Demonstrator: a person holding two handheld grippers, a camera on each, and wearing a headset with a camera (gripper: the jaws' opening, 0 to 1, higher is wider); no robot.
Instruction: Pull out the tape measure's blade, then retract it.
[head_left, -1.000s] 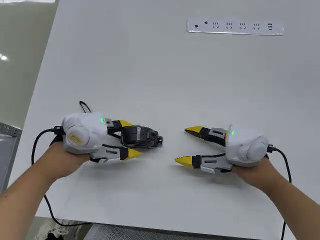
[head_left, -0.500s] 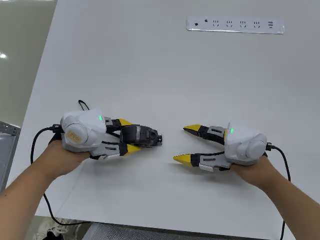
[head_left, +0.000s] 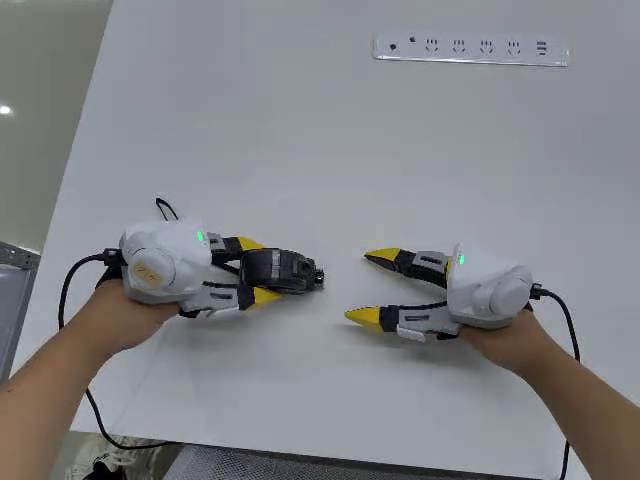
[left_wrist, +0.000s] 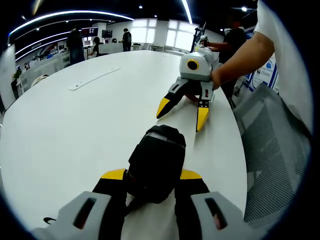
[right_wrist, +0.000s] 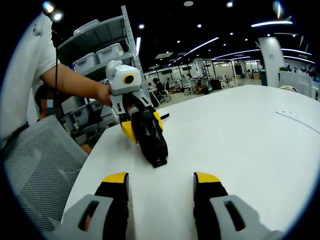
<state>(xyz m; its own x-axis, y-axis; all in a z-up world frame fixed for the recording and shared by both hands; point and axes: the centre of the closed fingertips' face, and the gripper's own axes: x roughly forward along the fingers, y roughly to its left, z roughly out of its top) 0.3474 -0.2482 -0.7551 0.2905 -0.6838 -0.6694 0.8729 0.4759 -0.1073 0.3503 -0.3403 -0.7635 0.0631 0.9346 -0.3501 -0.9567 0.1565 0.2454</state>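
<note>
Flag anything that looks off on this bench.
Nothing stands out. The left tool is shut on the tape measure, which is not extended; the right tool is open, apart from it; the power strip lies flat near the far edge.

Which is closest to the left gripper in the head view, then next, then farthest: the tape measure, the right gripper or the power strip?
1. Tape measure: clamped in the left gripper's jaws.
2. Right gripper: off to the right, open, its tips facing the tape measure.
3. Power strip: far back, up on the right.
</note>
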